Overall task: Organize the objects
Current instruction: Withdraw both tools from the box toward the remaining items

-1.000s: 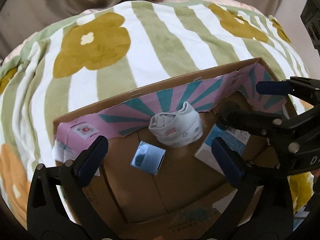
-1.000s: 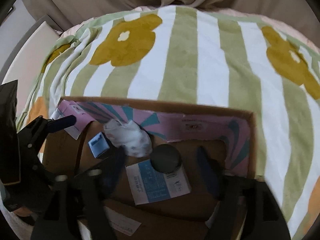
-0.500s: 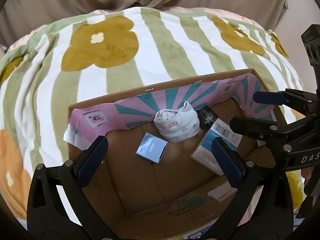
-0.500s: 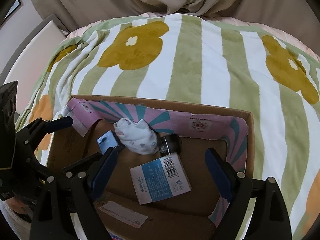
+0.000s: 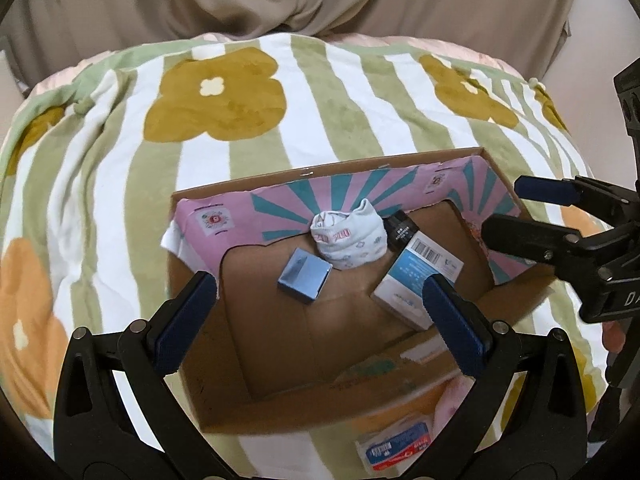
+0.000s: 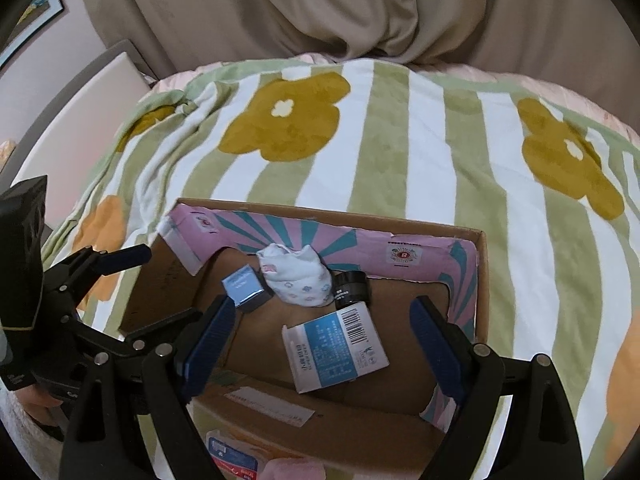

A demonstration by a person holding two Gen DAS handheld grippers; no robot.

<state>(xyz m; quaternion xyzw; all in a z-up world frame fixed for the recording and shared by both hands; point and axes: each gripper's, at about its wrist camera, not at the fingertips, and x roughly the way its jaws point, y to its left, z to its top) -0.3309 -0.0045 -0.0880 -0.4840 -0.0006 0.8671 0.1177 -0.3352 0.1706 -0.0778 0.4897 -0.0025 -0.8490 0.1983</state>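
Blanket (image 5: 320, 92): green-and-white striped, with ochre and orange flowers; it covers the whole surface under everything else.
Cardboard box (image 5: 280, 392): open-topped, set on the blanket; its far and right inner walls carry a pink lining with teal rays.
Left gripper (image 5: 316, 308): held above the near edge of the box, blue-padded fingers spread wide, nothing between them.
Right gripper (image 6: 324, 336): likewise above the box's near edge, fingers wide apart and empty.
White-and-blue carton (image 6: 334, 350): lies flat on the box floor, barcode end toward the far wall, right of centre in the left wrist view.
Rolled sock (image 5: 348, 242): white with small printed figures, resting against the far wall.
Small blue box (image 5: 305, 276): on the floor just left of the rolled sock.
Black jar (image 6: 352, 288): on its side between the sock and the carton's barcode end, touching or nearly touching both.
Red-and-blue packet (image 5: 396, 450): outside the box, on the blanket by its near wall.
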